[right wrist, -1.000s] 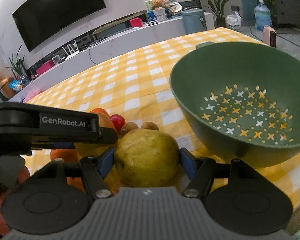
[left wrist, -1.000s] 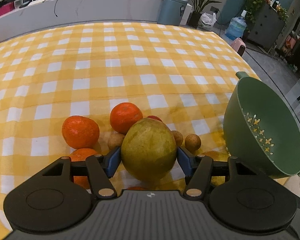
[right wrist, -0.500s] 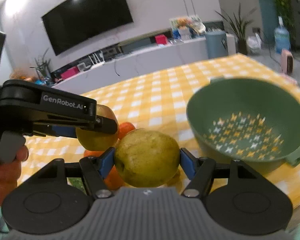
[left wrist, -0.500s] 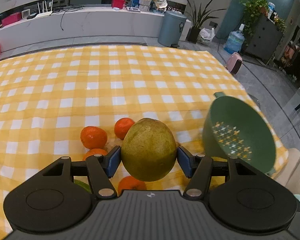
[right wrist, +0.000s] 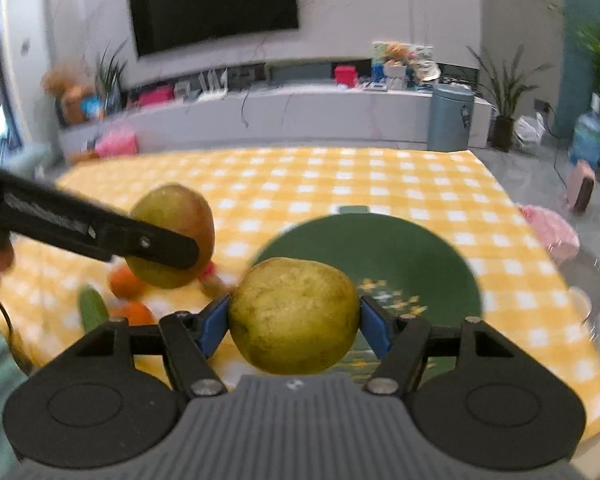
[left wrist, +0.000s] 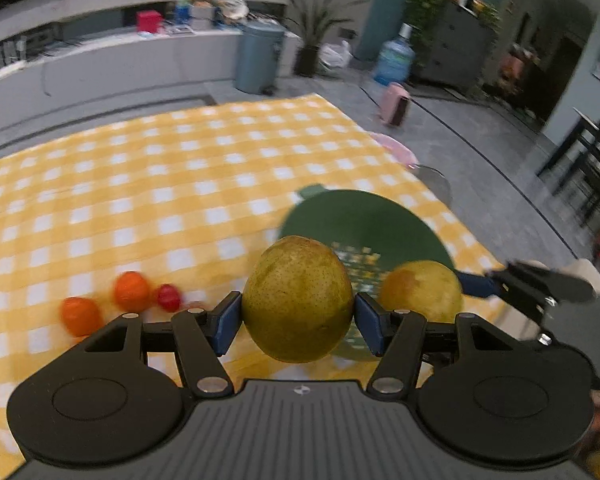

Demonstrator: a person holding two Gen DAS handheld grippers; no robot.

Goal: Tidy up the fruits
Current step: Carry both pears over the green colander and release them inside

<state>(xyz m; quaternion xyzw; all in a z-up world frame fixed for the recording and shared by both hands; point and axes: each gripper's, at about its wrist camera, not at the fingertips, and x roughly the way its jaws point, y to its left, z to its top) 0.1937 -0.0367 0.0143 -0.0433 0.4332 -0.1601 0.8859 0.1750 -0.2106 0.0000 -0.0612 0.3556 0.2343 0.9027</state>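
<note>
left tool (left wrist: 298, 316) pinching pear (left wrist: 298, 300) | right tool (right wrist: 294, 326) pinching second pear (right wrist: 294, 318) | both apparently above green colander (right wrist: 400, 252)

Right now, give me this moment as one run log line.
left gripper: shut on pear | right gripper: shut on second pear | green colander: empty | oranges: on cloth

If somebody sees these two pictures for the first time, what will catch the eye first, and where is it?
First, the two big yellow-green pears: the left gripper clamps one pear low in the middle of its view, and the right gripper clamps the other pear likewise. Just behind them the green colander sits empty on the yellow checked tablecloth. To the left, oranges lie on the cloth.
</note>
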